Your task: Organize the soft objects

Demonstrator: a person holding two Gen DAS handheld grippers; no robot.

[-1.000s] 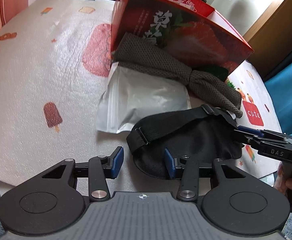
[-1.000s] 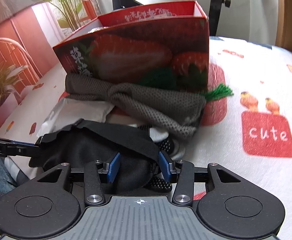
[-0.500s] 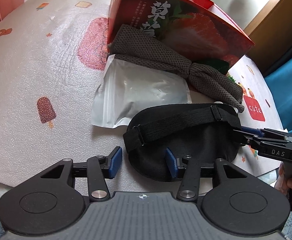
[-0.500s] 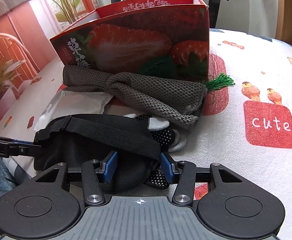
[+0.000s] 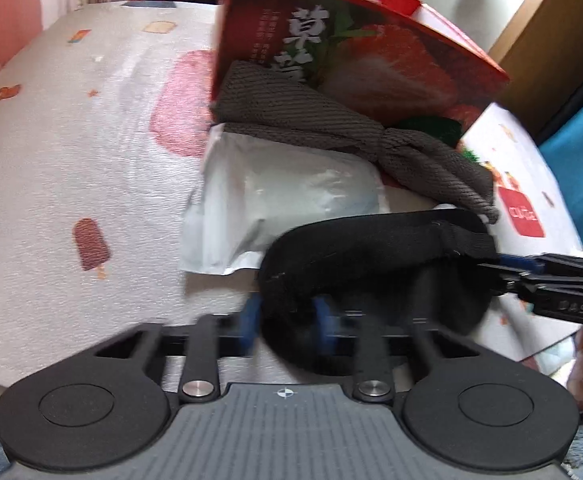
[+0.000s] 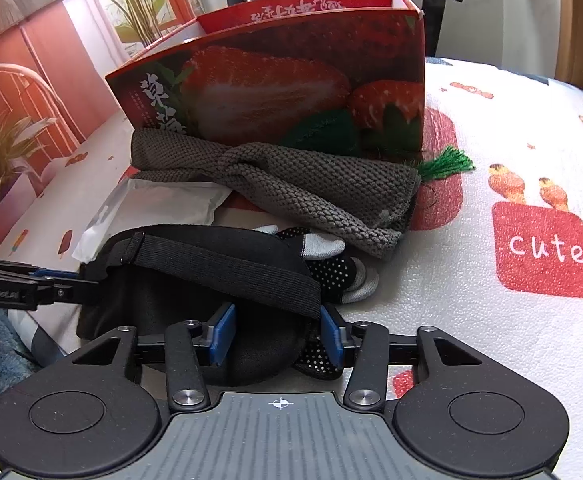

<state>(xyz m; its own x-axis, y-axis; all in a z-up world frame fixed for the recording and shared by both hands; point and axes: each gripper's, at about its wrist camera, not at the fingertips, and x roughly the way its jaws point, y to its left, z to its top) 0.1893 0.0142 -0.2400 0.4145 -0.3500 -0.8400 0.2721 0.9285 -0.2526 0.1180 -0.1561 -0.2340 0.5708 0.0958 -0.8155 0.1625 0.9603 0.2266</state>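
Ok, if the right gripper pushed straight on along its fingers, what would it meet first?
The black eye mask, which already lies between the right gripper's fingers. Past it come the dotted socks, then probably the grey knit cloth; depth is unclear.

Black fingers with blue pads

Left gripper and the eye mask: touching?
Touching. In the left wrist view, the left gripper has just been closing, and its blue pads pinch the eye mask's end.

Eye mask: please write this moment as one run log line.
left gripper: closing on eye mask | right gripper: grips other end | box: behind
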